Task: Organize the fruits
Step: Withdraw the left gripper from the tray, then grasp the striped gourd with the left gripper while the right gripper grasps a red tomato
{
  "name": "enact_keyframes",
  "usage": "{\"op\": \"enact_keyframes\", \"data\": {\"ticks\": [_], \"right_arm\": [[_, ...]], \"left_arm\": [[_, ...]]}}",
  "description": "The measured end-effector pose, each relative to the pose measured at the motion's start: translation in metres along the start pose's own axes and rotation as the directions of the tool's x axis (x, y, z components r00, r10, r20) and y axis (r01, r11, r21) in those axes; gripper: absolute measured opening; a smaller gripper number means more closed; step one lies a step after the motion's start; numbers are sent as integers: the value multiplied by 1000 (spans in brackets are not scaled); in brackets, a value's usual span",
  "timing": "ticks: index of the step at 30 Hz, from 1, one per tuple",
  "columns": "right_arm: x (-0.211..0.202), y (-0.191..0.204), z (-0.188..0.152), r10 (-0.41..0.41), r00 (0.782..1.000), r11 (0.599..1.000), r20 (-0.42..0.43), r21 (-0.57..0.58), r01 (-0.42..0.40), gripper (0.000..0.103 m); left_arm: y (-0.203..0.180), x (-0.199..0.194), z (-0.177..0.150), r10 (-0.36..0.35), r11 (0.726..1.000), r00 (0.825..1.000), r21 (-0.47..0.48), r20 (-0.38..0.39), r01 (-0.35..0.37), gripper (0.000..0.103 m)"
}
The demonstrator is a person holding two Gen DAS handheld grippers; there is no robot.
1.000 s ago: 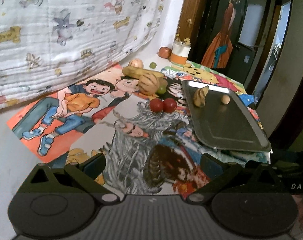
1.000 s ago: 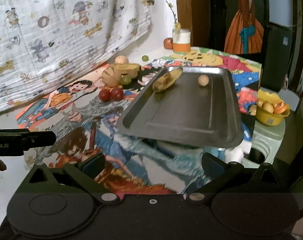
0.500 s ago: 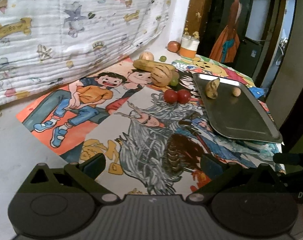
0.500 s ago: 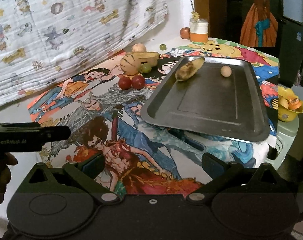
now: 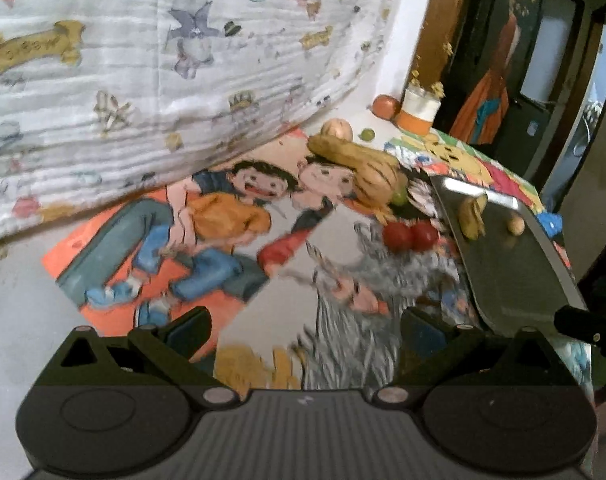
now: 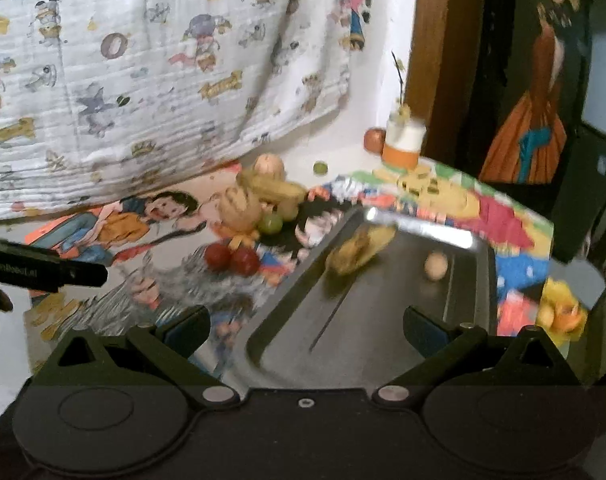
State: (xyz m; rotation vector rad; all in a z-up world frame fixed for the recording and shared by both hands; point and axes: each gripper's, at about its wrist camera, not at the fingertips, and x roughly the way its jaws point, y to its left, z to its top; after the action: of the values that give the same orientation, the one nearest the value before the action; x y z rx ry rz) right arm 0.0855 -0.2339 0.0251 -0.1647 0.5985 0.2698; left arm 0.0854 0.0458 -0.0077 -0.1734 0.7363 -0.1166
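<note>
A dark metal tray lies on the cartoon-print table cover; it also shows in the left wrist view. On it lie a yellow-brown banana and a small tan round fruit. Left of the tray sit two red tomatoes, a striped tan melon, a green fruit and a long yellow fruit. My left gripper is open and empty above the cover. My right gripper is open and empty over the tray's near end.
A cartoon-print cloth hangs behind the table. A white and orange jar, a reddish fruit, a peach-coloured fruit and a small green fruit stand at the back. A yellow bowl sits beyond the table's right edge.
Both grippers have moved forward toward the fruits and tray. The right gripper now hangs over the tray's near end. Both stay open and empty.
</note>
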Motion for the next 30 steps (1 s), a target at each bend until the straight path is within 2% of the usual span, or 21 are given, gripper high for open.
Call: {"op": "enact_keyframes", "data": {"ticks": [6,15,19,21,27,30], "right_arm": [[34,-1,16,36,999,998,-18,-54,-37,102],[85,17,20,104,992,986,-76,-121,-113,99],[102,21,21,107,990,983,-88,-139,-118,92],[109,22,21,104,990,982,-96,-147,-118,86],[122,22,19,127,985,980,-116,-142,-143,75],[128,24,19,136,983,978,-125,-142,-154,68]], "left_arm": [[5,24,37,-42,999,999,-10,23,42,103],[6,80,82,-114,993,993,-36,4,114,103],[-3,106,92,-143,988,989,-69,-27,141,103],[-8,117,96,-176,980,984,-97,-35,172,103],[-19,144,103,-243,962,968,-141,-56,233,102],[-21,153,106,-260,957,963,-145,-65,249,97]]}}
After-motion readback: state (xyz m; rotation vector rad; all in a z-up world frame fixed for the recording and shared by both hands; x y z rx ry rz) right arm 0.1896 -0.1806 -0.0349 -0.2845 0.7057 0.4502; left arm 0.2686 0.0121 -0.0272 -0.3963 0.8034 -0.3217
